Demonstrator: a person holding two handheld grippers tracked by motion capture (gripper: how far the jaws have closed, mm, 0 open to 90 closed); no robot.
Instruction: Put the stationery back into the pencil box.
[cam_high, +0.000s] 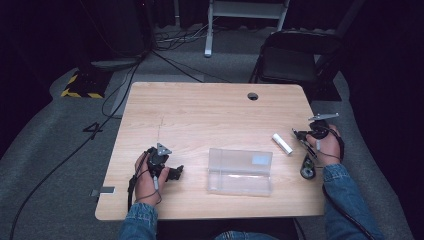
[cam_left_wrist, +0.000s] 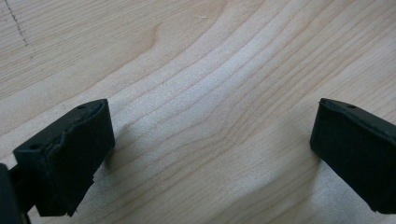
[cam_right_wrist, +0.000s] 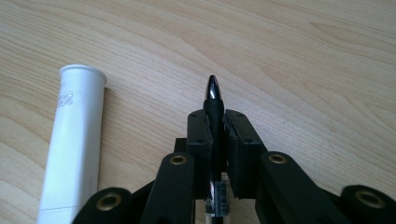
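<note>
The right gripper (cam_right_wrist: 217, 126) is clamped on a black pen (cam_right_wrist: 213, 100), whose shiny tip pokes out past the jaws above the wooden table (cam_right_wrist: 303, 60). A white tube (cam_right_wrist: 77, 140) lies just beside the pen. The left gripper (cam_left_wrist: 212, 154) rests low over bare wood, jaws spread wide and holding nothing. A clear plastic box (cam_high: 240, 171) sits between the two grippers, nearer the tube.

Pale wood-grain table (cam_high: 200, 115), clear colourless case (cam_high: 240, 171), white tube (cam_right_wrist: 74, 149) at nine o'clock of black glossy-tipped pen (cam_right_wrist: 213, 100), black jaws, blue denim sleeves (cam_high: 345, 187)
</note>
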